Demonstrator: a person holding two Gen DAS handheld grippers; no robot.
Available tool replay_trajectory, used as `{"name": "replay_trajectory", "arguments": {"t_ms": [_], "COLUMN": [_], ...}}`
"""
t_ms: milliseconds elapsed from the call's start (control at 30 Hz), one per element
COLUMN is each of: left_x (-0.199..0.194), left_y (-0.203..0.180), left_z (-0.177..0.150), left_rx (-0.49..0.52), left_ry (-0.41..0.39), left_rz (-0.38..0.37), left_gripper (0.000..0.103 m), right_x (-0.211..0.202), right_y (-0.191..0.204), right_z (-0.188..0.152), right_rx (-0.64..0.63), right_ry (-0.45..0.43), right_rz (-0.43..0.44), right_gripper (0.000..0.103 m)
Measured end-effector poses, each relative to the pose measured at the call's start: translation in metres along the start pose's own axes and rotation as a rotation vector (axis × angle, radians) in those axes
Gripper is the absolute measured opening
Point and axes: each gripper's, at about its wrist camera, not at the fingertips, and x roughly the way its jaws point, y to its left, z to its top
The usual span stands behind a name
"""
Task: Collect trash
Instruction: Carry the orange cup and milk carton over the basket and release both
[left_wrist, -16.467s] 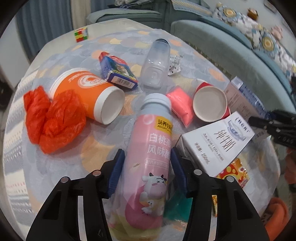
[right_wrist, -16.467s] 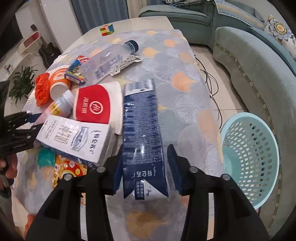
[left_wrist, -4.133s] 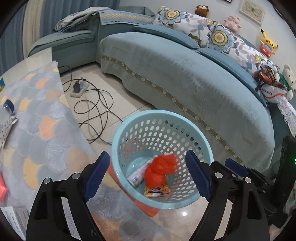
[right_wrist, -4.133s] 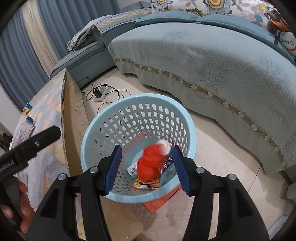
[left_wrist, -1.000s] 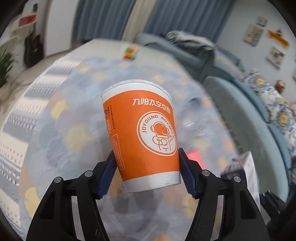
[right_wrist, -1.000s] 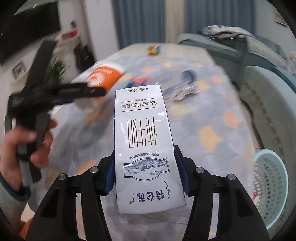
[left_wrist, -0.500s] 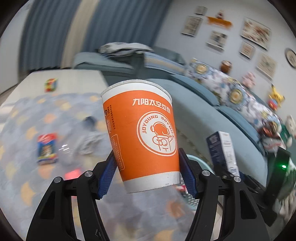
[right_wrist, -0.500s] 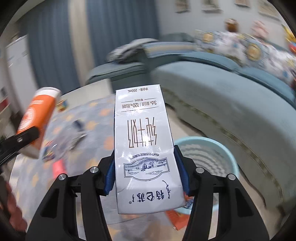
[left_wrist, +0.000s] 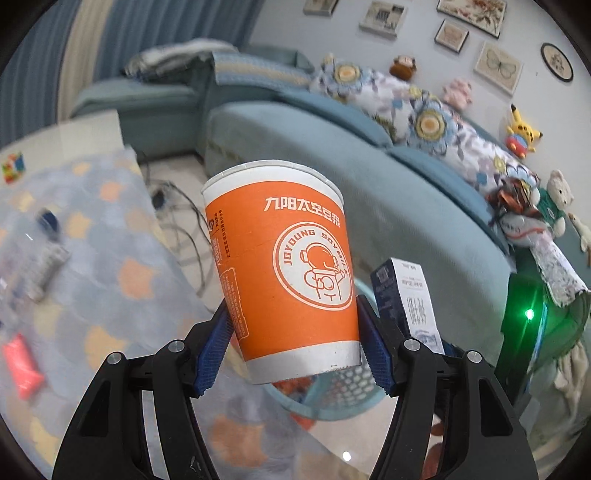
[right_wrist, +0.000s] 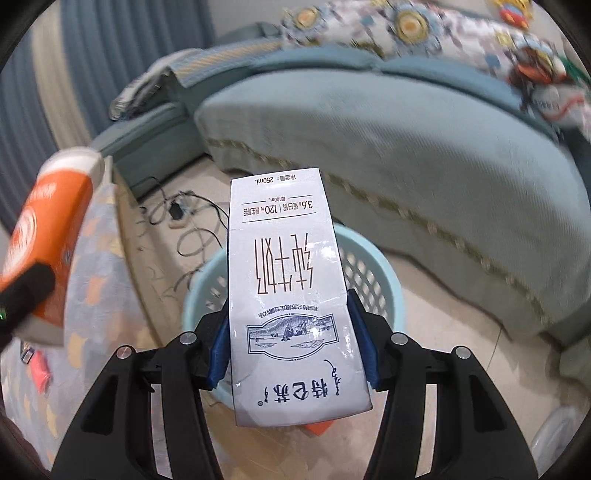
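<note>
Both grippers have swung from over the bench (left_wrist: 110, 266) to the basket (right_wrist: 384, 273). Left gripper (left_wrist: 291, 350) jaws clamp the orange cup (left_wrist: 284, 269); right gripper (right_wrist: 291, 350) jaws clamp the milk carton (right_wrist: 288, 295), above the basket rim, sofa (right_wrist: 406, 147) just beyond.

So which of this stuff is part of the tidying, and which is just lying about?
Part of the job:
orange paper cup in the left tongs
white milk carton in the right tongs
blue basket

Lying about:
sofa
floor cables
plush toys
puzzle cube
</note>
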Motion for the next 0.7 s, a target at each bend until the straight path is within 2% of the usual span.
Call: {"name": "replay_trajectory", "arguments": {"t_ms": [200,333,467,700], "left_x": [0.023,0.031,0.03,0.021], "left_y": [-0.004,0.002,0.01,0.018], "left_z": [-0.013,-0.018,-0.021,-0.024], "left_rx": [0.068,0.048,0.038,0.016], "left_ry": [0.051,0.082,0.08,0.066], "left_rz": [-0.019,-0.029,-0.016,0.003], "left_gripper": [0.061,0.068,0.068,0.068], "right_x": [0.032,0.041,0.041,0.032], "right_y": [-0.015,-0.018,-0.02,-0.012], "right_z": [-0.008,-0.013,-0.013,-0.014], "right_rx": [0.07,0.08,0.095,0.06], "right_ry": [0.106,0.136,0.133,0.116], "right_rz": [0.052,0.061,0.054,0.055], "right_gripper": [0.053,0.054,0.058,0.059]}}
